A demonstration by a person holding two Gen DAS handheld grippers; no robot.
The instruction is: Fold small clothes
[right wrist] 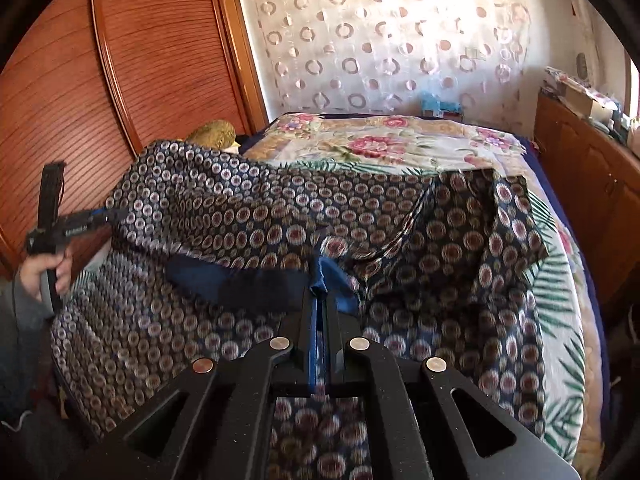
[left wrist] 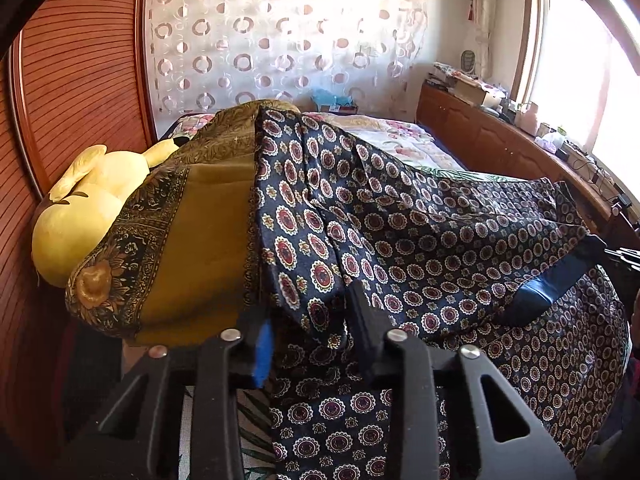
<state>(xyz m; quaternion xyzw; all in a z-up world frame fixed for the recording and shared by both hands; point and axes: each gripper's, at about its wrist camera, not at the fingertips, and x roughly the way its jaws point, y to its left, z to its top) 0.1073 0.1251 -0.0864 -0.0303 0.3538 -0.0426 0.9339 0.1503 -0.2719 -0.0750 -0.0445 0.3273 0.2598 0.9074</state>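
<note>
Garment (right wrist: 280,216), on bed (right wrist: 400,148): our left gripper (left wrist: 308,312) and right gripper (right wrist: 322,280) jaws each clench an edge, lifting for folding.

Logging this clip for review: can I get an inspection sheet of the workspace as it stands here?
Surface: bed, floral cover.
Job's things: dark patterned garment, lifted and draped, blue lining showing.
Clutter: yellow plush toy under an ochre scarf.
Grippers: left gripper closed on a garment fold; right gripper shut on the blue lining edge.
Cables: wires on the sideboard, tangle unclear.
Surroundings: wooden wardrobe, circle-patterned curtain, bright window.
</note>
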